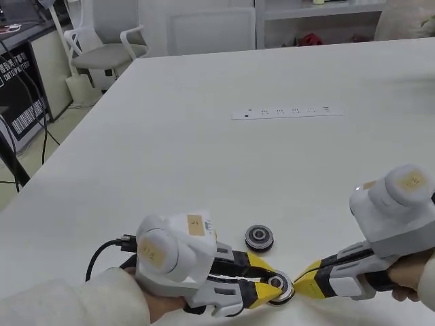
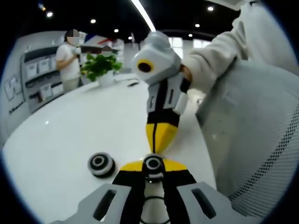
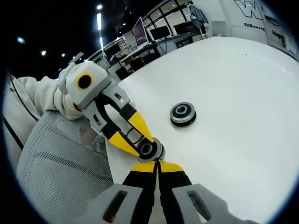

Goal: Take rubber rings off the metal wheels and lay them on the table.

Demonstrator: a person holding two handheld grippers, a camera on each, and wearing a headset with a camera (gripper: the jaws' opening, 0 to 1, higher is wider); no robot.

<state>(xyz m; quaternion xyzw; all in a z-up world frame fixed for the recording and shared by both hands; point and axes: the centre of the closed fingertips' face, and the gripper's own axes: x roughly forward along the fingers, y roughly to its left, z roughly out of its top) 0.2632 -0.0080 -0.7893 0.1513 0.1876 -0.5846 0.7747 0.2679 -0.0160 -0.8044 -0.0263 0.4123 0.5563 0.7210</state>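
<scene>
- While the left tongs are clamped shut across the small round metal wheel, the right tongs meet it head-on from the opposite side, tips touching its rim.
- Right tongs: jaws pressed together, barely a slit between them. Can't tell whether any rubber is pinched in there.
- The held wheel sits low over the near edge of the white table, between the two sets of yellow tips. Can't tell if it rests on the surface or hangs just above.
- A second matching wheel lies flat on the table just beyond the held one, apart from both tongs, black rubber ring on its outer edge.
- Handling, my read: the wheel body is stiff, dense for its size, with smooth metal faces, so it's likely to slip or spin in a light clamp. Hold it across the flat faces, near the hub.
- The ring looks soft, stretchy, grippy and near weightless. Take it at the outer edge: nip a lip of rubber and peel it sideways off the rim rather than pulling straight out.
- Main risk I'd expect: the wheel twists out of the left clamp before the ring lets go.
</scene>
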